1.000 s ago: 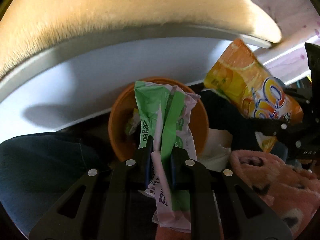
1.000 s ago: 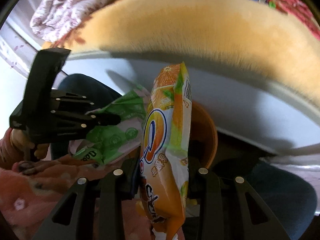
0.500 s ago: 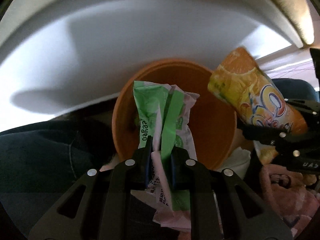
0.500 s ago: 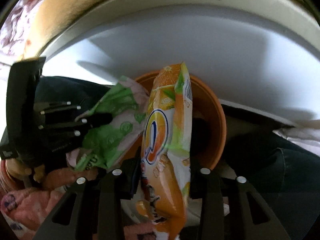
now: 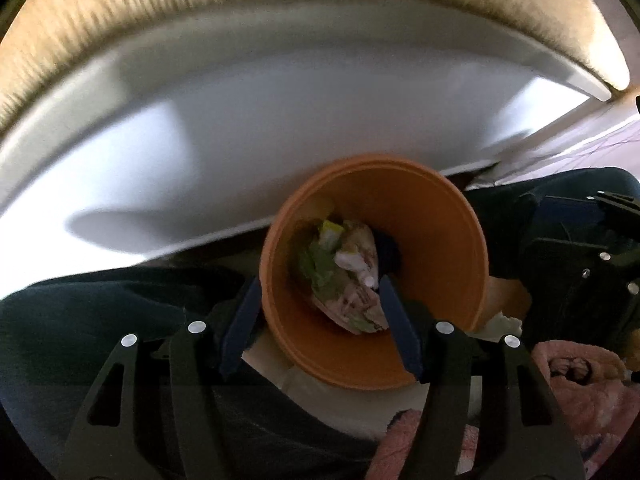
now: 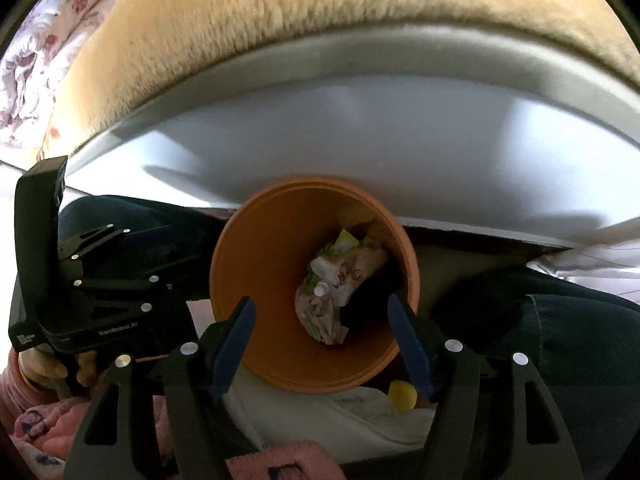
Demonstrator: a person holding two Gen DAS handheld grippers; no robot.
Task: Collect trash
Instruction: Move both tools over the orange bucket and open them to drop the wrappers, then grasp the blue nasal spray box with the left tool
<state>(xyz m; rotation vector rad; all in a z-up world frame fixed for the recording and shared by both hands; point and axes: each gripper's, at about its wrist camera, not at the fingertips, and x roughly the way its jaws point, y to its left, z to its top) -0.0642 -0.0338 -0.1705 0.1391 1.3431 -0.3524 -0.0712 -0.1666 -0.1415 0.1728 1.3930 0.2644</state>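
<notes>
Both grippers hang spread wide above the orange bin, neither one pinching anything. The left gripper has its blue pads on either side of the near rim of the bin, one pad outside the wall and one over the opening, which looks to me like the stance of a tool aimed straight down the mouth so that whatever it lets go falls inside. The right gripper is posed much the same from the other side, its jaws framing the bin's mouth.

Down in the bottom lies the trash: crumpled wrappers in green, white and pale yellow, bunched against the far wall. The bin stands on the floor tight against the white bed frame, with the person's dark trouser legs on both sides of it, seemingly to keep it within easy reach. A small yellow scrap sits on white paper just outside the rim, perhaps still to be collected.
</notes>
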